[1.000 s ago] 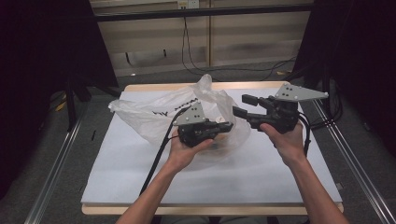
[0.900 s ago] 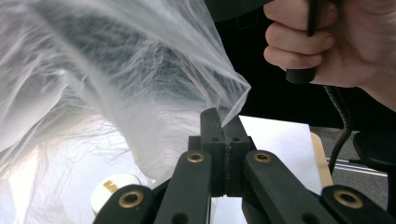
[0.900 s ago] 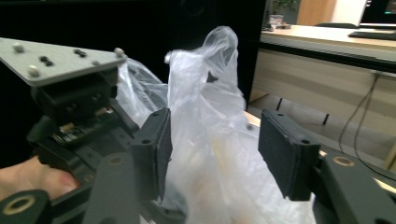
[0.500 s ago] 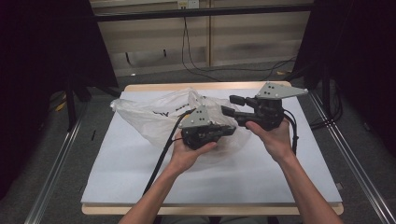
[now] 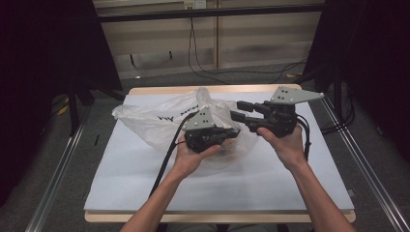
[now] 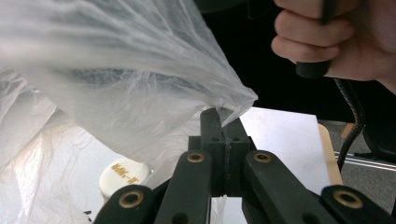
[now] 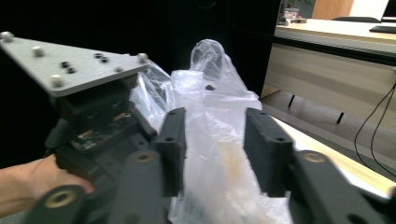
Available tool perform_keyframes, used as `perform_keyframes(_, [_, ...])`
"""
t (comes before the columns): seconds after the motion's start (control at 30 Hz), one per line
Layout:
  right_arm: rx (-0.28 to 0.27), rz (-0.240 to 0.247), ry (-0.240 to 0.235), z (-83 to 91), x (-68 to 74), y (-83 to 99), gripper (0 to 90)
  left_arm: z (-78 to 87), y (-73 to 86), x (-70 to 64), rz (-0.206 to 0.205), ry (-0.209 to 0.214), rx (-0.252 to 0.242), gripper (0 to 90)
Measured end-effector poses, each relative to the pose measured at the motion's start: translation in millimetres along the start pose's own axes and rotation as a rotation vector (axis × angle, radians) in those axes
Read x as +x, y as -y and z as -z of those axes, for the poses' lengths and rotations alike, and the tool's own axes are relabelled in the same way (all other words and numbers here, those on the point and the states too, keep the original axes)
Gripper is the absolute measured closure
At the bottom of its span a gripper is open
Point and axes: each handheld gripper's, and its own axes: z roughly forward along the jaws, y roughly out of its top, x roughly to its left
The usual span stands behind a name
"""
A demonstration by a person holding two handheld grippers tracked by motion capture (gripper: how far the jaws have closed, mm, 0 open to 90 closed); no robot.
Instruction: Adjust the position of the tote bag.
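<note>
Right gripper [image 5: 238, 110] is shifting leftward toward the clear plastic bag [image 5: 159, 121] on the table [image 5: 290, 179], jaws spread, film lying between them. Left gripper [image 6: 223, 114] is pinching a bag fold, jaws pressed together. White round lid [image 6: 123, 173] is sitting inside.

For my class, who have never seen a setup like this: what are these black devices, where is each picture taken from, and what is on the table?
A person holds a hand-operated two-jaw gripper in each hand. One picture looks down from above the table; the other two come from cameras riding on each gripper. A clear plastic bag lies on the table. The left gripper has its jaws shut on an edge of the bag. The right gripper is open, its jaws either side of the plastic. A pale round lid shows through the bag.
</note>
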Motion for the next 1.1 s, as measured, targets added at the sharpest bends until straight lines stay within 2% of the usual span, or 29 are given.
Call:
perform_keyframes(0.1, [0.012,0.004,0.005,-3.4,1.7,0.0,50.6,-0.8,0.4,0.3,0.005,-0.004,0.003,90.0])
perform_keyframes(0.13, [0.014,0.008,0.005,-4.6,1.7,0.2,49.6,-1.0,0.3,-0.1,0.003,-0.017,0.005,90.0])
perform_keyframes(0.23, [0.03,0.01,0.004,-9.2,2.6,1.9,47.4,-1.2,-0.3,-0.2,-0.006,-0.004,0.007,90.0])
perform_keyframes(0.33, [0.073,0.026,0.011,-18.1,4.1,4.9,47.9,-1.8,-1.6,-3.6,-0.012,0.005,0.009,90.0])
perform_keyframes(0.43, [0.084,0.044,0.028,-23.7,4.8,7.2,67.4,-2.1,-1.6,-7.7,-0.024,0.013,0.015,90.0])
perform_keyframes(0.5, [0.068,0.029,0.031,-23.3,2.4,7.3,80.7,-0.3,-0.9,-8.3,-0.023,0.002,0.012,90.0])
perform_keyframes(0.53, [0.056,0.02,0.038,-21.8,0.8,6.9,84.9,1.8,-0.7,-7.6,-0.019,0.009,0.009,88.9])
perform_keyframes(0.57, [0.043,0.01,0.037,-19.7,-1.2,6.6,86.9,3.8,-0.1,-7.2,-0.014,-0.003,-0.003,86.8])
perform_keyframes(0.6, [0.032,0.003,0.036,-17.4,-2.6,5.9,88.1,7.1,-0.1,-5.9,-0.011,-0.003,0.002,84.4])
perform_keyframes(0.63, [0.023,0.001,0.041,-15.1,-3.3,5.2,88.4,9.3,0.3,-5.4,-0.001,-0.004,-0.013,81.5])
perform_keyframes(0.7, [0.01,0.001,0.045,-10.8,-4.2,3.8,89.0,17.8,0.5,-4.2,0.004,-0.026,-0.022,73.1])
perform_keyframes(0.83, [-0.014,-0.006,0.048,-5.0,-5.0,4.0,89.3,38.0,-0.7,-1.8,0.007,-0.06,-0.052,65.1])
perform_keyframes(0.87, [-0.016,-0.008,0.053,-3.8,-5.9,5.1,89.3,43.7,-1.4,-0.3,0.007,-0.063,-0.064,63.6])
perform_keyframes(0.9, [-0.021,-0.01,0.054,-2.7,-7.2,6.7,89.3,51.9,-2.5,1.4,0.004,-0.092,-0.069,62.6])
perform_keyframes(0.93, [-0.028,-0.018,0.063,-0.4,-9.0,8.7,89.3,58.7,-2.9,2.9,0.013,-0.104,-0.084,60.0])
perform_keyframes(1.1, [-0.054,-0.048,0.072,8.9,-16.5,14.7,89.4,93.2,-0.7,8.9,0.037,-0.166,-0.099,56.1])
